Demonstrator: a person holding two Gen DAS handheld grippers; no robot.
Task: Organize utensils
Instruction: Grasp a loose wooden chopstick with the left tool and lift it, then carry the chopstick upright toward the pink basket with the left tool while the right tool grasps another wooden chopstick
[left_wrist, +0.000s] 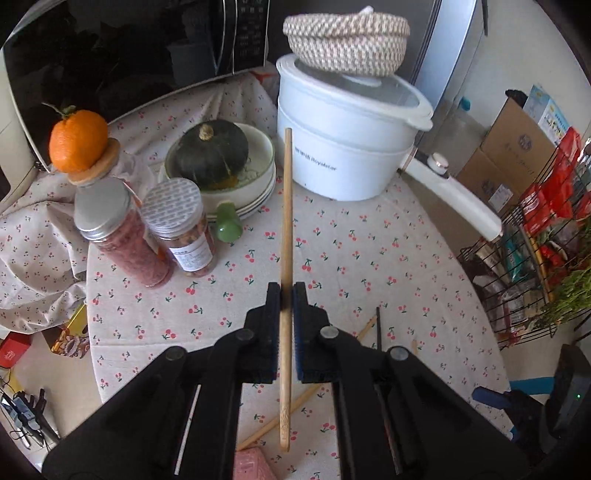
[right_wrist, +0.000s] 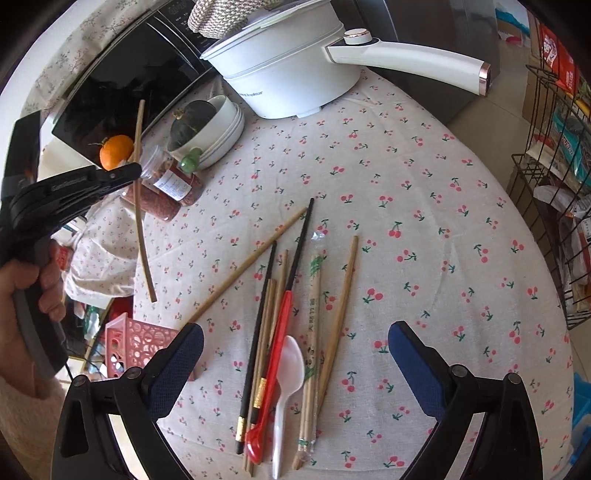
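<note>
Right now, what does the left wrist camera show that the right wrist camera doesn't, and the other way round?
Only the left wrist view shows the left gripper from behind, shut on a bamboo chopstick.

Only the right wrist view shows the right gripper open above the utensil pile: red spoon, white spoon, black chopsticks.

Both show the white pot, the squash, the orange and the cherry tablecloth.

In the left wrist view the left tool (left_wrist: 287, 295) covers the middle of the bamboo chopstick (left_wrist: 286, 206) it clamps, and most of a loose chopstick (left_wrist: 280, 421) on the table. The pink basket (left_wrist: 253, 463) is cut off by the bottom edge. In the right wrist view, that basket (right_wrist: 136, 339) sits partly behind the right tool's fingers (right_wrist: 177, 365); the pot's lettering (right_wrist: 251, 95) is too small to read
</note>
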